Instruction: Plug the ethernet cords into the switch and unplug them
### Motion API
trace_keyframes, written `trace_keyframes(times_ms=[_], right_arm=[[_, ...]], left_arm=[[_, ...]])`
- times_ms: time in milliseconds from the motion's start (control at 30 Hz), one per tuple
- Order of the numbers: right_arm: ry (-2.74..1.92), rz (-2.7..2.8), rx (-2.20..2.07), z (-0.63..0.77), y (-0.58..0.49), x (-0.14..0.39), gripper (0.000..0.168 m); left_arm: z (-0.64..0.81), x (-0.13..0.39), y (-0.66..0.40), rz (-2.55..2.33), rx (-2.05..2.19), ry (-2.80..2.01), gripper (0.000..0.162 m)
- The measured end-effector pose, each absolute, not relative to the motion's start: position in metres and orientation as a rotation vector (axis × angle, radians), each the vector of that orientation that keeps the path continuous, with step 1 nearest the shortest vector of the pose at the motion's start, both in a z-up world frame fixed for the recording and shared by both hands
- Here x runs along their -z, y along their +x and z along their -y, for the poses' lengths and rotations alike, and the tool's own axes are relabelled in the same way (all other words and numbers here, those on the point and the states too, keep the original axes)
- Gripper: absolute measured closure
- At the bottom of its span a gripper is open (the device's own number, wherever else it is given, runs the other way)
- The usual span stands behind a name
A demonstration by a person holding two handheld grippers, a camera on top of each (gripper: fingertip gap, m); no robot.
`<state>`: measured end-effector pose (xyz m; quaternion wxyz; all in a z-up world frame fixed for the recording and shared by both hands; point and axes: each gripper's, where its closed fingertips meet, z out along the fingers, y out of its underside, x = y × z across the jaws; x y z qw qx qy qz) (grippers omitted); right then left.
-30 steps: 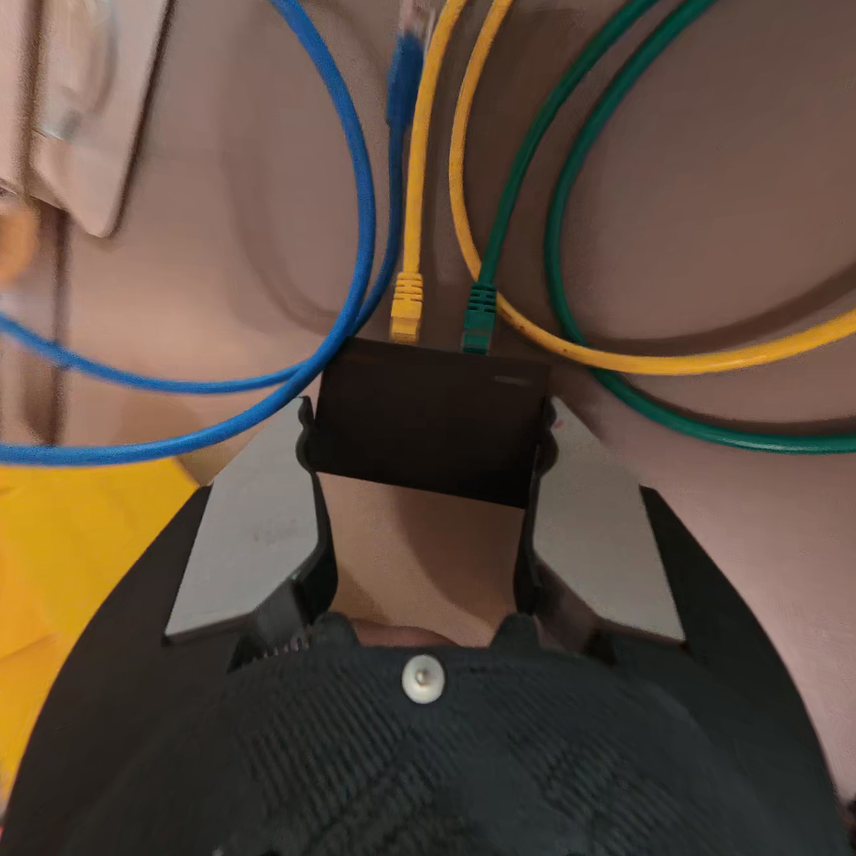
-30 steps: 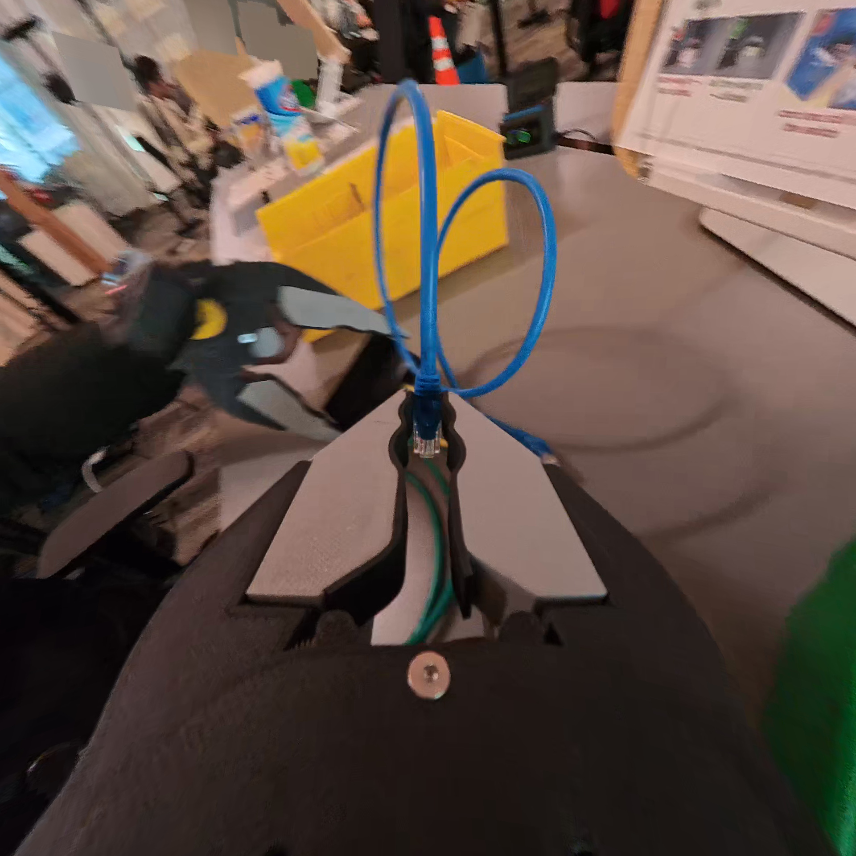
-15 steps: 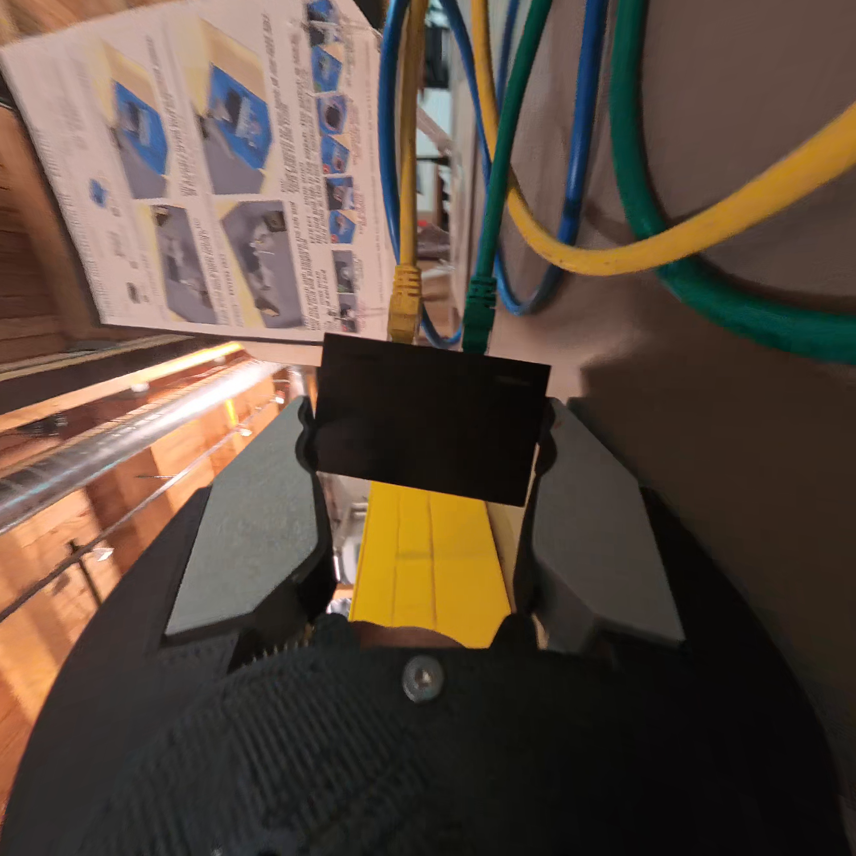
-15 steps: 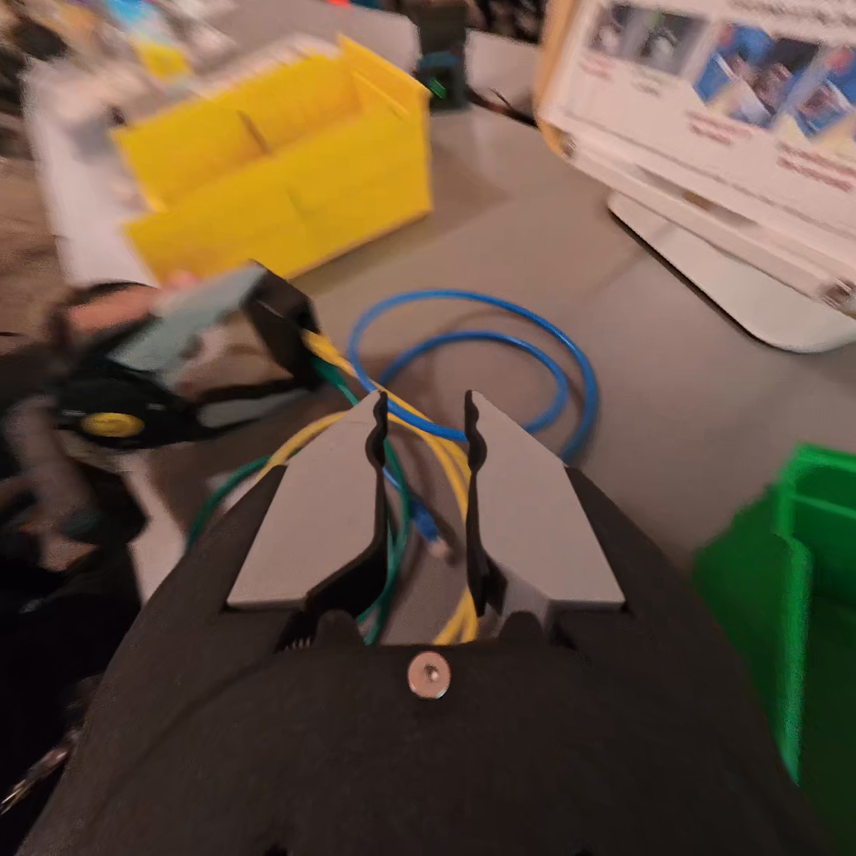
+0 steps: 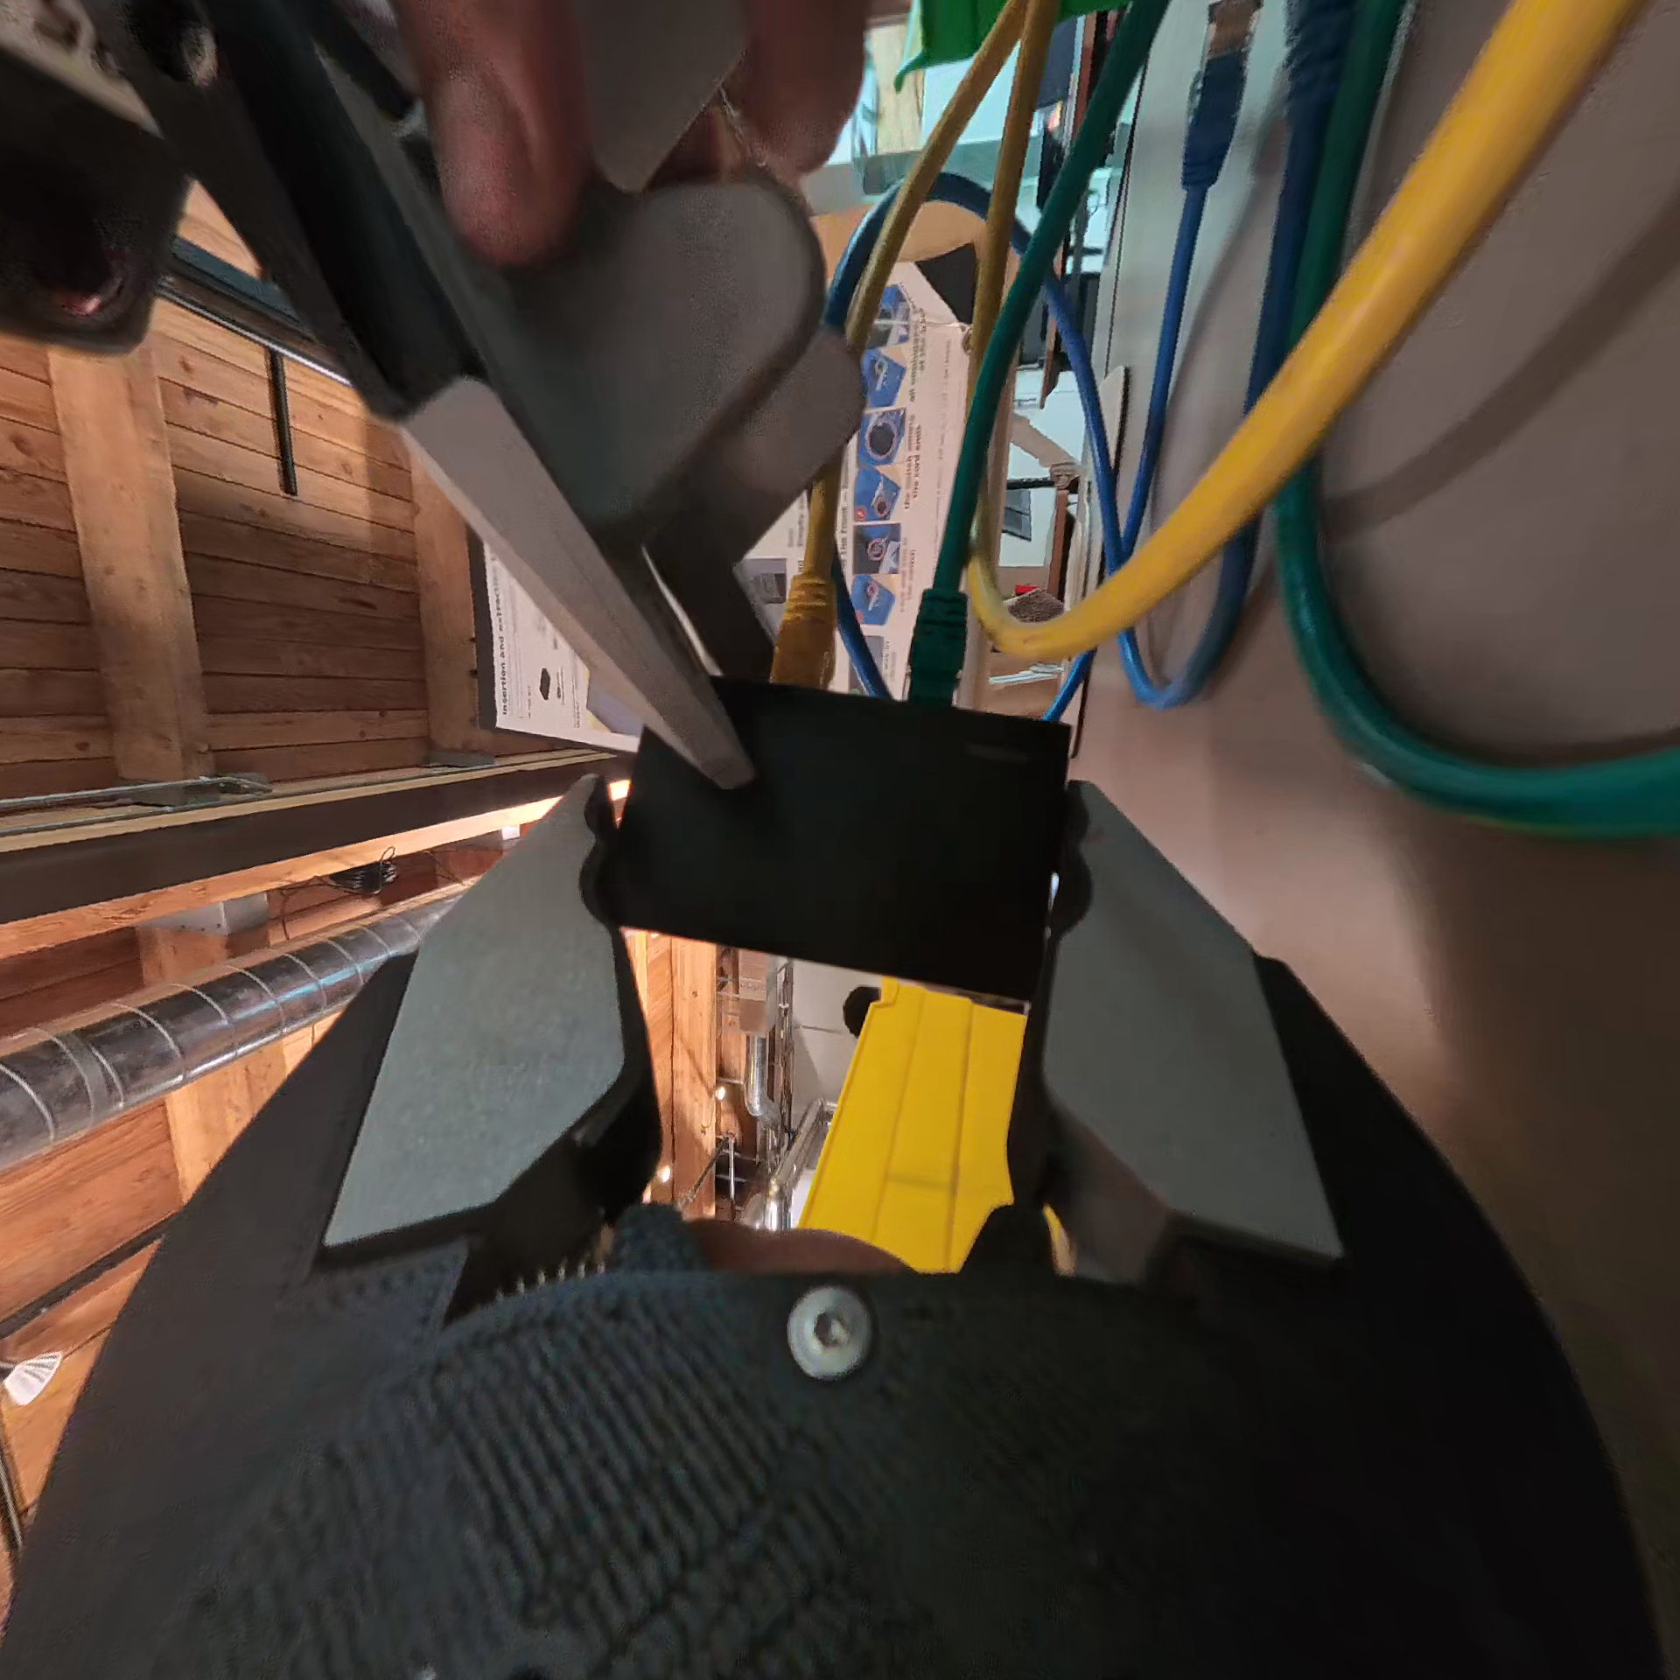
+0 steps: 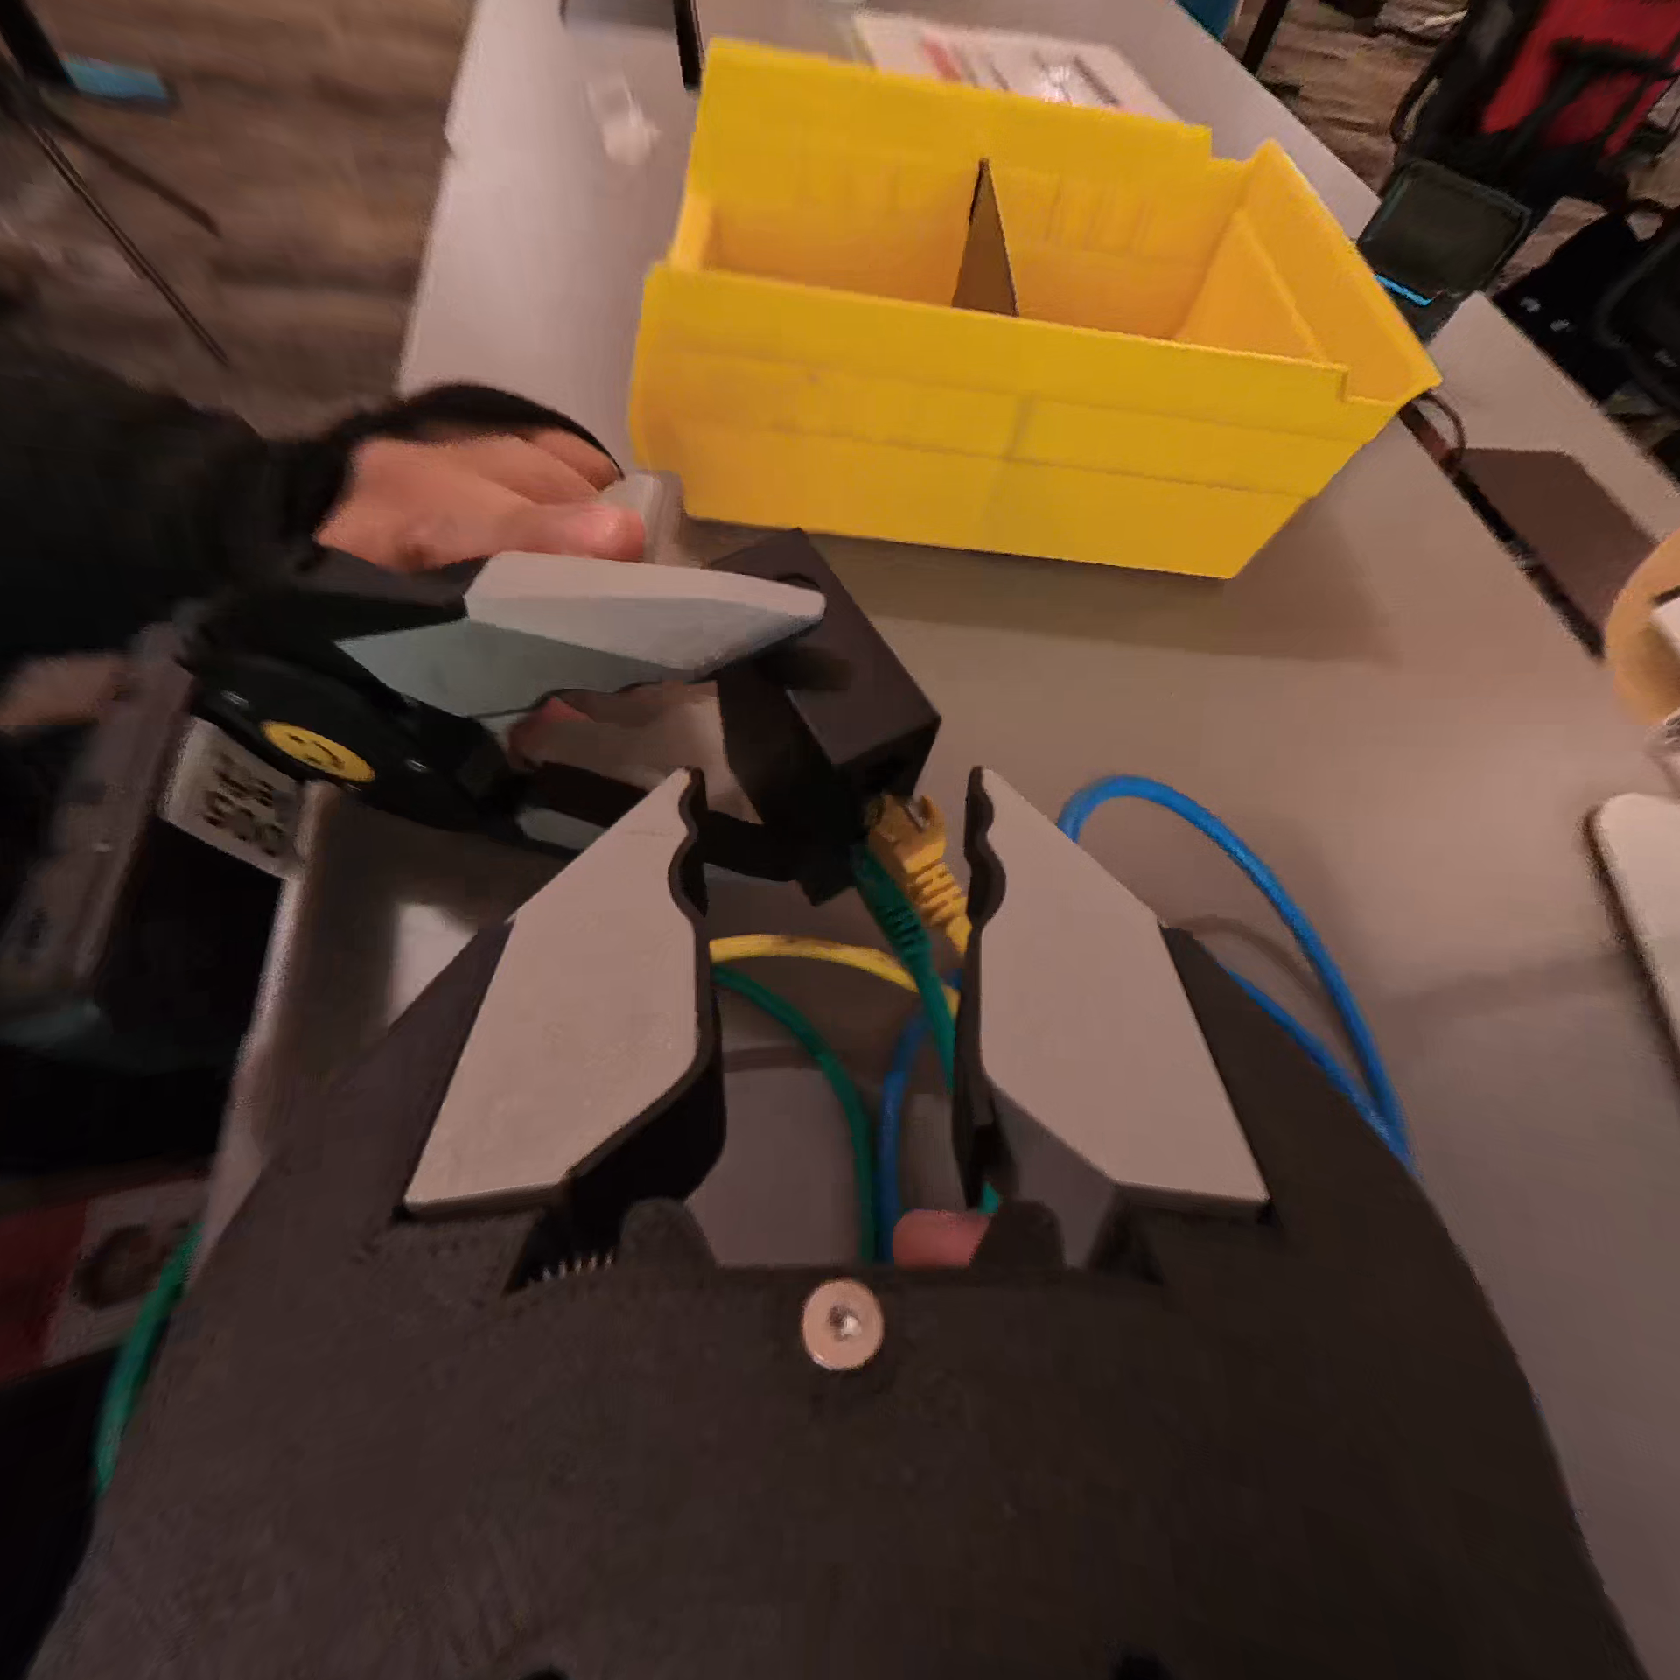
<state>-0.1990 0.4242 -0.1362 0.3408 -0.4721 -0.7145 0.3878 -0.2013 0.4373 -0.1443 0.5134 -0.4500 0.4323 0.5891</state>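
Note:
My left gripper [image 5: 836,845] is shut on the black switch [image 5: 845,827], with one pad pressed on each side. A yellow plug [image 5: 805,627] and a green plug [image 5: 936,636] sit in its far ports. In the right wrist view the left gripper [image 6: 591,627] holds the switch [image 6: 836,691] tilted above the table. My right gripper [image 6: 834,836] is open, its tips on either side of the yellow plug [image 6: 923,864] and green plug [image 6: 895,909] without pressing them. The blue cord [image 6: 1273,909] lies loose on the table.
A yellow bin [image 6: 1000,436] stands on the grey table [image 6: 1273,682] behind the switch. A white base [image 6: 1645,891] shows at the right edge. Yellow, green and blue cord loops lie under and around my right gripper. The tips of both grippers are at nearly the same place. Both grippers' tips are roughly 35 cm from the white base [image 6: 1645,891].
My right gripper opened and let go of the blue plug, and the blue cord dropped to the table. It then moved up to the switch's ports. My left gripper kept hold and turned the switch.

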Motion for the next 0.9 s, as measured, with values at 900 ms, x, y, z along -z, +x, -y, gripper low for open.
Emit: trace_keyframes(times_ms=[900], right_arm=[[-1.776,1.873,-2.033,-0.425,-0.191,0.125,0.144]], left_arm=[[-0.429,0.12,-0.199,-0.959,-1.531,-0.849,0.118]])
